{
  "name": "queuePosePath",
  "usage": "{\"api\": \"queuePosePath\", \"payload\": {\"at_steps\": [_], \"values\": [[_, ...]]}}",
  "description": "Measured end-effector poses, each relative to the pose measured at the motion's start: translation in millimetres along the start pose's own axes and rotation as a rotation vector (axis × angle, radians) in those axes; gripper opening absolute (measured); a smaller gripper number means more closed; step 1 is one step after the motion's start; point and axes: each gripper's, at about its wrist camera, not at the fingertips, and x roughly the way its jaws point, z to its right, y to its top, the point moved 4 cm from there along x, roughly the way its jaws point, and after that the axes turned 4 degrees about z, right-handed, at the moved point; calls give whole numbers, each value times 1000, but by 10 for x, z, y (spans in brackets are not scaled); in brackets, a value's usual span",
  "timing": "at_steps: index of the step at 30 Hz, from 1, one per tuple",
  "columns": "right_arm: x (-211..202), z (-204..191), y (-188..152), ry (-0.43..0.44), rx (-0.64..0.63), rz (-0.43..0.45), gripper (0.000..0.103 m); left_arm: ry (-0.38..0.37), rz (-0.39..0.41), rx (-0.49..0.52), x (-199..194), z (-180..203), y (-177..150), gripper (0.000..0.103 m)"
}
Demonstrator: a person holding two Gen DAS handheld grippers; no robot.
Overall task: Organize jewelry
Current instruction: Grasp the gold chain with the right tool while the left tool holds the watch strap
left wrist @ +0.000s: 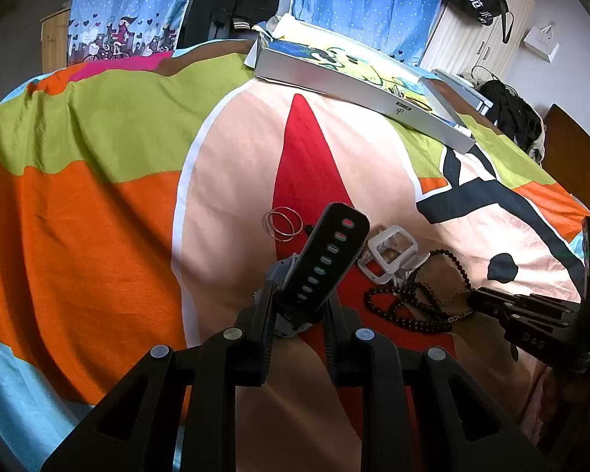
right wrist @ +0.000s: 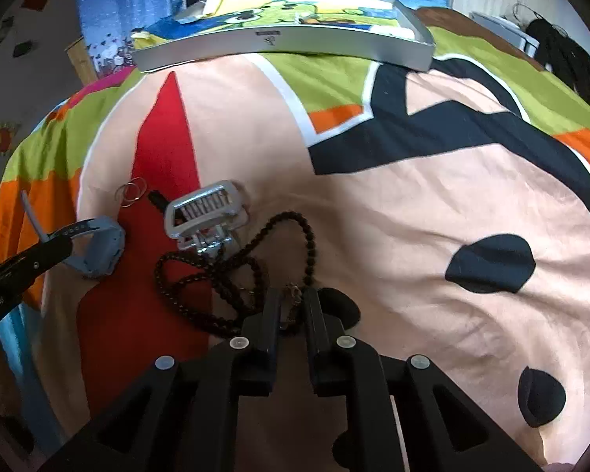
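Pinching a rubbery perforated watch strap (left wrist: 326,259), left claw (left wrist: 301,310); right claw (right wrist: 293,295) grips beaded necklace (right wrist: 232,271).

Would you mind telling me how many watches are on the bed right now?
2. The grey-blue watch is held by its strap in the left gripper. The white watch lies just right of it, beside the bead necklace. Others may be hidden.

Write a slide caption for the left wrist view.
Left hand-held gripper grips a blue-grey watch by its strap above the bedspread, beside bangles and a dark bead necklace.
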Motion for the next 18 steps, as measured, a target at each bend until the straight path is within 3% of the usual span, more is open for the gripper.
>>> {"api": "queuePosePath", "payload": {"at_steps": [8,18], "values": [[68,-34,-17,-12,-23,-17,8,0,0,-2,0,-1,4,18],[-176,14,99,5,19,97,4,0,0,-5,4,0,1,18]]}}
